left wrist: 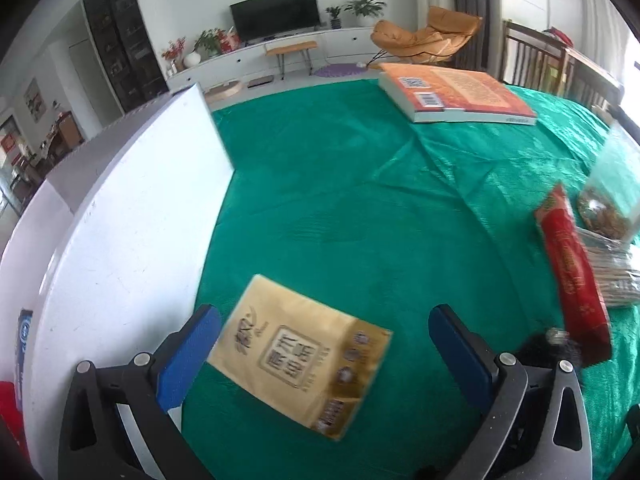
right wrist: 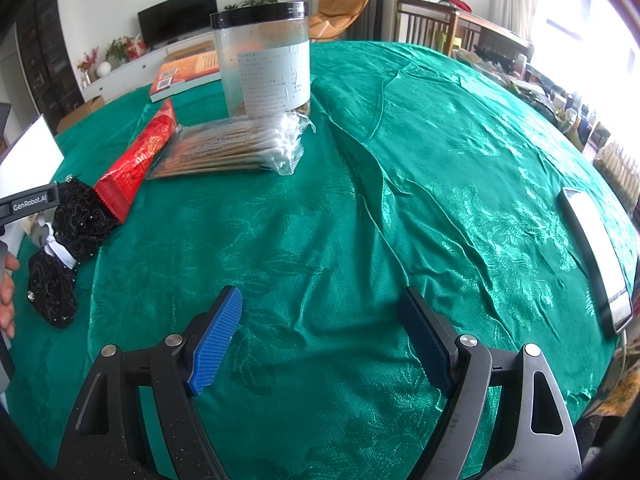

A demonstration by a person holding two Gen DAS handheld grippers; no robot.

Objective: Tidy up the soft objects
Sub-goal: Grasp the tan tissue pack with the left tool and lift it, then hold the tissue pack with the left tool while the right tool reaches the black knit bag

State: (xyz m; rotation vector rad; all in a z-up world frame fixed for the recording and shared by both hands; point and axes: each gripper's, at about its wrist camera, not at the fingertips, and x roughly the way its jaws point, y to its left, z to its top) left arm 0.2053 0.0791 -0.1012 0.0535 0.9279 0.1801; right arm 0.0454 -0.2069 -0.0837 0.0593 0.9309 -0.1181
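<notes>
Green cloth (right wrist: pixel 360 200): satin weave with a raised leaf pattern, creased in long ridges, covering the table.

Left gripper (left wrist: pixel 324 344): jaws spread wide, nothing clasped. Blue ribbed pads. A flat tan packet (left wrist: pixel 304 352), rectangular with printed characters, lies on the cloth between the fingers; no pad touches it. White box (left wrist: pixel 120 216), smooth and hard-walled, just to its left.

Right gripper (right wrist: pixel 320 336): jaws spread wide, empty, over bare cloth.

Soft items sit at the left in the right view: black lace pouch (right wrist: pixel 68 248), knobbly, cinched with a white band, touching a long red foil pack (right wrist: pixel 136 160) with a serrated end. Beside that, a clear crinkled bag of cotton swabs (right wrist: pixel 236 146). Behind it, a frosted cylindrical jar (right wrist: pixel 264 64) with a black lid, upright. An orange book (left wrist: pixel 456 92) lies flat further back. A phone (right wrist: pixel 596 256) lies at the right edge.
</notes>
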